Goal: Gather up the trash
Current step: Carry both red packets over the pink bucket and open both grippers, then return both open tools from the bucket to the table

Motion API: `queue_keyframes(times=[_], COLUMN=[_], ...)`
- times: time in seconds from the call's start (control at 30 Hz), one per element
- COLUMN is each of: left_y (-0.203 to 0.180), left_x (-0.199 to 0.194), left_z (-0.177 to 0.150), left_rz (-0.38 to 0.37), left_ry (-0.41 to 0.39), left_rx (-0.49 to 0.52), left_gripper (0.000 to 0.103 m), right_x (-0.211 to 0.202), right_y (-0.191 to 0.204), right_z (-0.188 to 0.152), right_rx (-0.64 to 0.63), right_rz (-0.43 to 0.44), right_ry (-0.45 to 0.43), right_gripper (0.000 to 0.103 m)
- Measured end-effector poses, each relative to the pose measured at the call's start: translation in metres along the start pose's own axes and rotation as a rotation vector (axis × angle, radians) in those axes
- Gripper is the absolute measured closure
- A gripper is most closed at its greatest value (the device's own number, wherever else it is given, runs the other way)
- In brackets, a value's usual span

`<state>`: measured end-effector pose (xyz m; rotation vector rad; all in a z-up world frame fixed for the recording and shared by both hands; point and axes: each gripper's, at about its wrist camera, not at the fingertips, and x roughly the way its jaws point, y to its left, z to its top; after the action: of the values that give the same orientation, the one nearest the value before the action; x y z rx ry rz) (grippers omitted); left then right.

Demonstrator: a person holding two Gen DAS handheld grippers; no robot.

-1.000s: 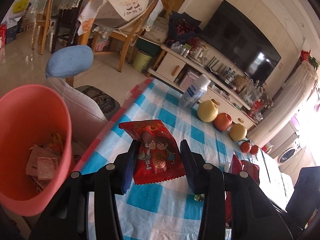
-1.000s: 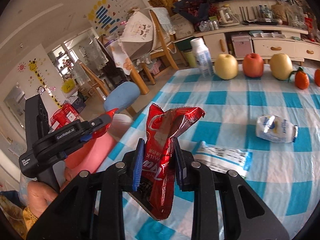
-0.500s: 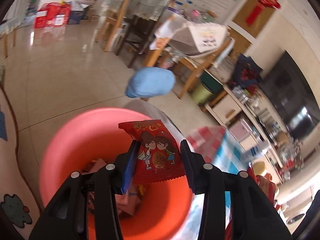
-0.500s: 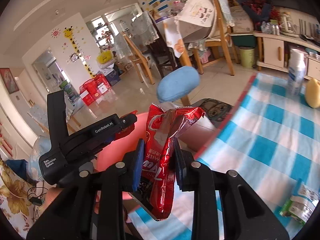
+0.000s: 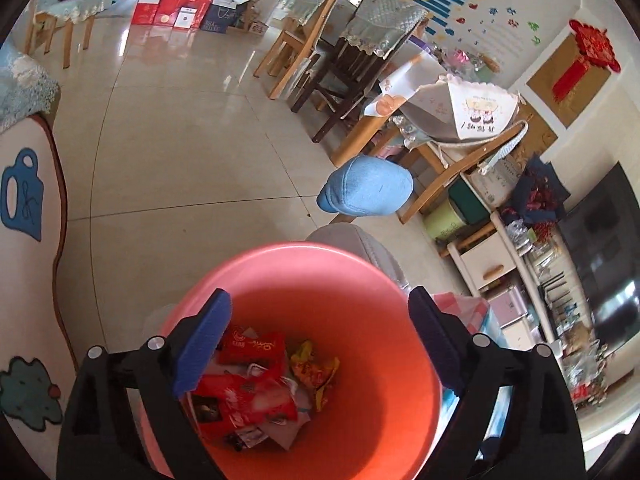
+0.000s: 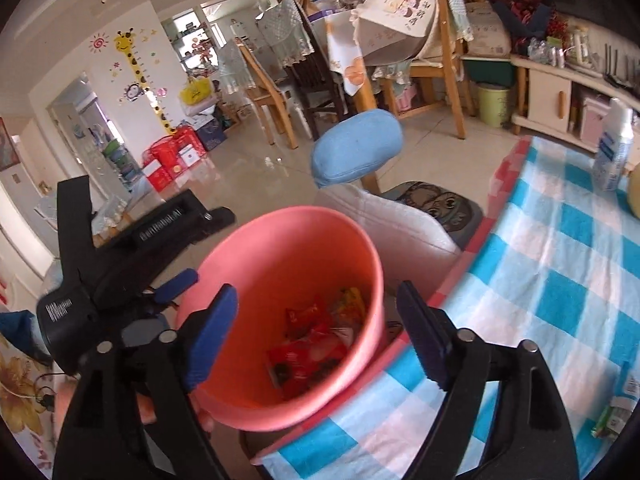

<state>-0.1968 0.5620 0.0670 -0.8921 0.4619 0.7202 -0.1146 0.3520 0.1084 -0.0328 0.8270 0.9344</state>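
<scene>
Hovering over the pink bin [image 5: 320,276] — left tongs [image 5: 316,344] spread wide, gripping nothing, blue pads [image 5: 202,344] framing the bin's mouth. Right tongs [image 6: 316,336] likewise gaping wide and empty, pointing down into the same bin [image 6: 352,240] from the tabletop side. Lying in a heap at the bin's bottom: red wrappers [image 5: 244,396] and a yellow one [image 5: 316,372], also showing in the right view [image 6: 316,348]. Standing just beside the bin, the checked tabletop [image 6: 560,300], its red edge touching or nearly touching the bin wall — cannot tell which. Sitting beyond the bin, a blue cushion [image 5: 368,192]. Resting on the tabletop, well away from the bin, a white bottle [image 6: 614,152].
</scene>
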Motion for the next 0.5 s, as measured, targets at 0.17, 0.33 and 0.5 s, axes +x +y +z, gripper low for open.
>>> queue_keyframes(times=[0.17, 0.33, 0.5], left_y=[-0.011, -0.027, -0.047], left_x=[-0.006, -0.015, -0.022], left_z=[-0.010, -0.020, -0.031], left_rz=[-0.025, -0.062, -0.115], left_ry=[-0.051, -0.103, -0.116], left_rx=[0.031, 0.060, 0.110], left_gripper=[0.012, 0.008, 0.008], right_x=[-0.018, -0.036, -0.056], right_y=[-0.015, -0.029, -0.041], right_z=[-0.015, -0.029, -0.045], right_rx=[-0.020, -0.026, -0.030], right_rz=[-0.074, -0.114, -0.142], right_ry=[-0.014, -0.025, -0.041], right_gripper=[0.017, 0.015, 0.013])
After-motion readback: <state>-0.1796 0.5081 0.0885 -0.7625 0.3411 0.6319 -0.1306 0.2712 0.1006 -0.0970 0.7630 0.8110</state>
